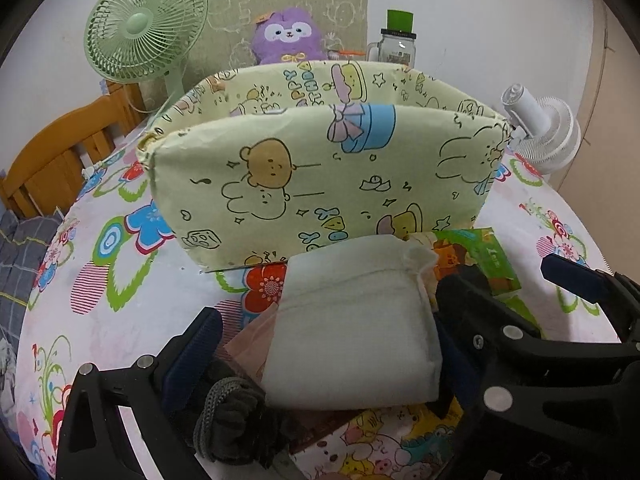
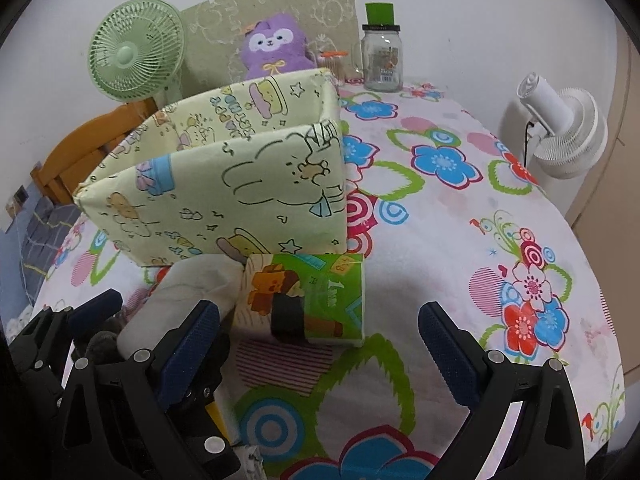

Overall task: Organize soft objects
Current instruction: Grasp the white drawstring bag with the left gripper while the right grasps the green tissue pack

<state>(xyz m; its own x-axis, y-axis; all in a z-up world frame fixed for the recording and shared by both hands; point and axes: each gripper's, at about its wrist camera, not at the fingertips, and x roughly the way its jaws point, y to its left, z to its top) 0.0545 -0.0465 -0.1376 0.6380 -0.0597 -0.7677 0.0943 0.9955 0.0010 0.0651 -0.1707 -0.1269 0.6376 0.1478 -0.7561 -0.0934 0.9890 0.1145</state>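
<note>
A pale green cartoon-print fabric bin (image 1: 320, 168) stands open on the table; it also shows in the right wrist view (image 2: 224, 184). In the left wrist view my left gripper (image 1: 328, 320) has its jaws around a folded white soft pad (image 1: 352, 320), which sits between the pads. A dark grey knitted item (image 1: 232, 412) and a pink item lie below it. A green cartoon tissue pack (image 2: 312, 296) lies in front of the bin. My right gripper (image 2: 320, 344) is open and empty, just short of the pack. The left gripper (image 2: 92, 312) shows at the left of the right wrist view.
A flowered tablecloth (image 2: 460, 240) covers the table. At the back stand a green fan (image 1: 144, 24), a purple plush (image 1: 288, 36) and a glass jar with a green lid (image 2: 382, 56). A white fan (image 2: 560, 128) stands off the right edge. A wooden chair (image 1: 60, 160) is at left.
</note>
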